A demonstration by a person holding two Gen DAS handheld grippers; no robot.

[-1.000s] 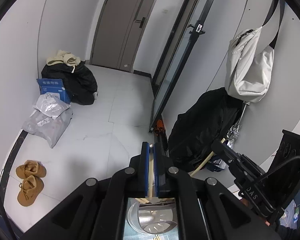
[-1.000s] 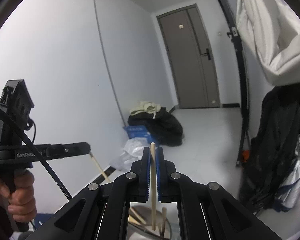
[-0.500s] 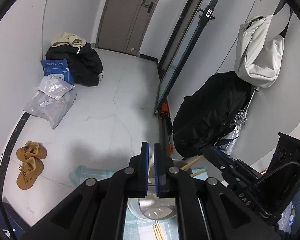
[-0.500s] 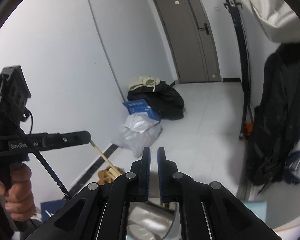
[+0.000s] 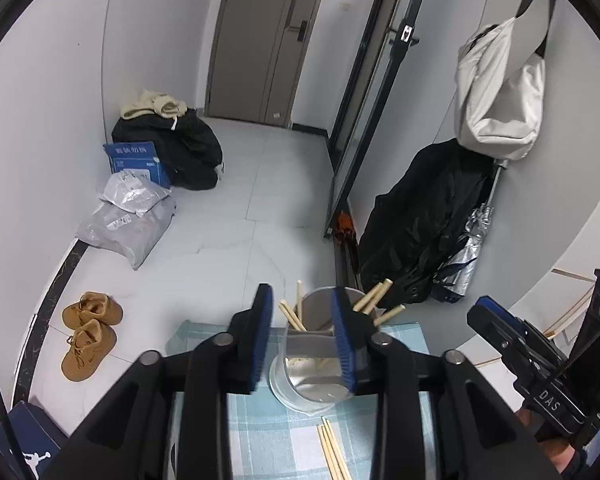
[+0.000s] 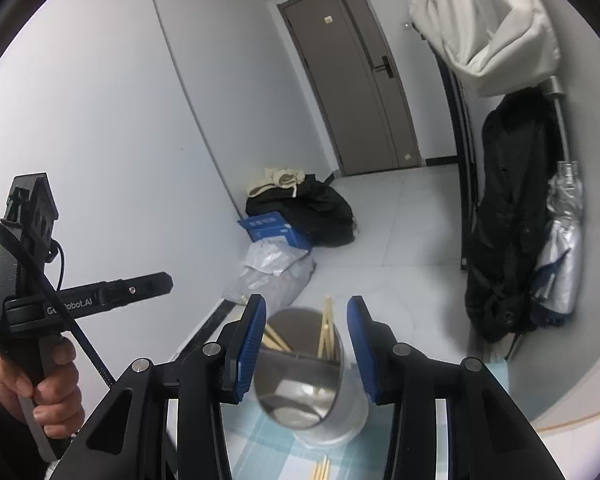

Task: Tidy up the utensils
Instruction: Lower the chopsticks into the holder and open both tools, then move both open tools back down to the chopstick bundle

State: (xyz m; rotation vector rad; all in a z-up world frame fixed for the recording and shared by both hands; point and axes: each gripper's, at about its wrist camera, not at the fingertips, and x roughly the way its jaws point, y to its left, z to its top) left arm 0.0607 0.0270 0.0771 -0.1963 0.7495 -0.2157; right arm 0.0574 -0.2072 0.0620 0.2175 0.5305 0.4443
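Observation:
A shiny metal utensil holder (image 5: 312,376) (image 6: 312,392) stands on a blue checked cloth (image 5: 260,432) (image 6: 260,440). Several wooden chopsticks (image 5: 370,298) (image 6: 326,328) lean inside it. A few loose chopsticks (image 5: 334,452) (image 6: 322,470) lie on the cloth in front of it. My left gripper (image 5: 300,300) hangs over the holder, its jaws opening, with nothing pressed between the blue pads. Above the holder's mouth, my right gripper (image 6: 306,304) also has its jaws opening and holds nothing.
The table edge lies just beyond the holder, with tiled floor past it. A hand (image 6: 40,384) grips the left tool's handle. On the floor are brown shoes (image 5: 88,332), grey parcels (image 5: 128,220) and a black bag (image 5: 172,144). A dark coat (image 5: 420,216) hangs at right.
Both grippers were shut on a chopstick each; now both have let go and spread apart. The chopsticks stand in the holder, and both views have pulled back to show it.

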